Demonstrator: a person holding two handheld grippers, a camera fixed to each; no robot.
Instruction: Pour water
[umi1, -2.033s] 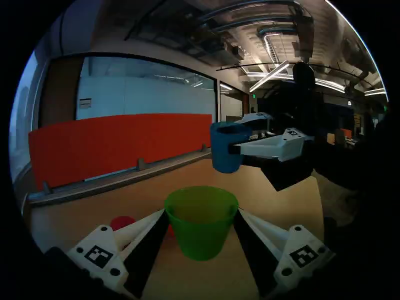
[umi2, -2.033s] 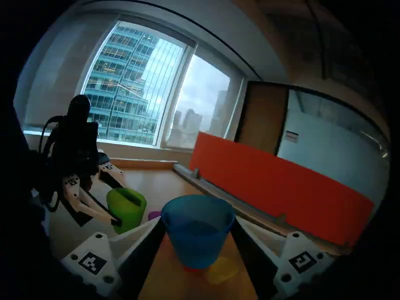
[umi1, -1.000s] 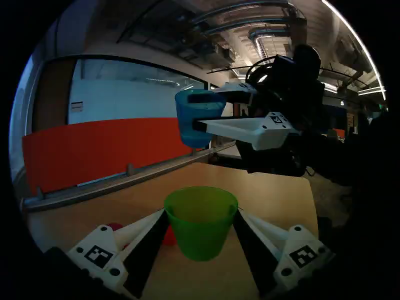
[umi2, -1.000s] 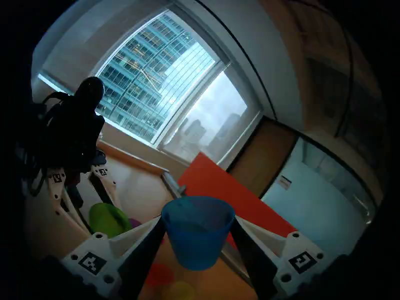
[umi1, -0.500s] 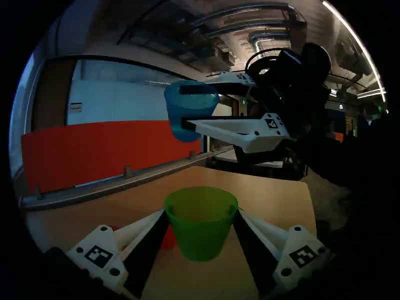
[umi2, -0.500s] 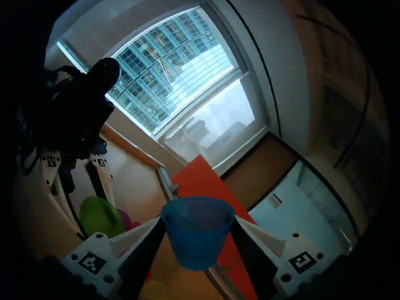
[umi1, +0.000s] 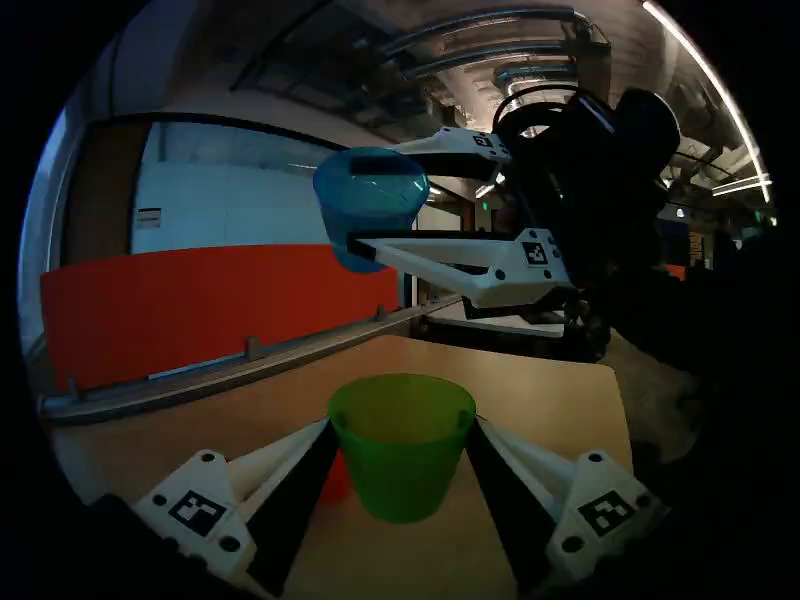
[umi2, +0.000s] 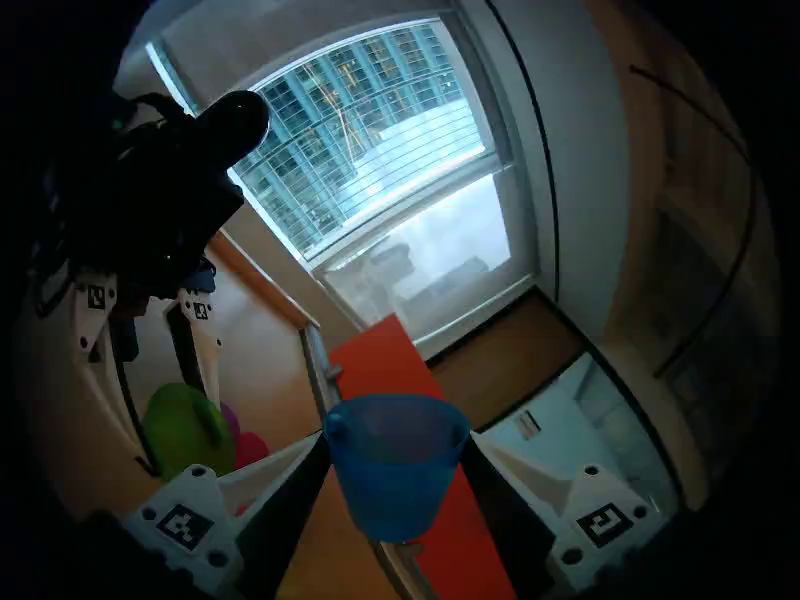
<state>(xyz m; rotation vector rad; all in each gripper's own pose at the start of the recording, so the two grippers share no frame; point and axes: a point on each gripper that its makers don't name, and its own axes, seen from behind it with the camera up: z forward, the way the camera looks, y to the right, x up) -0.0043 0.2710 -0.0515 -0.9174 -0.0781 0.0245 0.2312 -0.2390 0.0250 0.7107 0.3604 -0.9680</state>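
Tools each clamped a cup: the left tool (umi1: 400, 430) a green cup (umi1: 402, 475) over the surface (umi1: 545, 390), the right tool (umi2: 395, 445) a tilted blue cup (umi1: 365, 198) above and beyond the green cup.

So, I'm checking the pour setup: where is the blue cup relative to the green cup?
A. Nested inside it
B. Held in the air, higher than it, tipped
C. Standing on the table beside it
B: the left gripper view shows the blue cup clamped in the right hand-held gripper, tilted, higher than the green cup and clear of the table.
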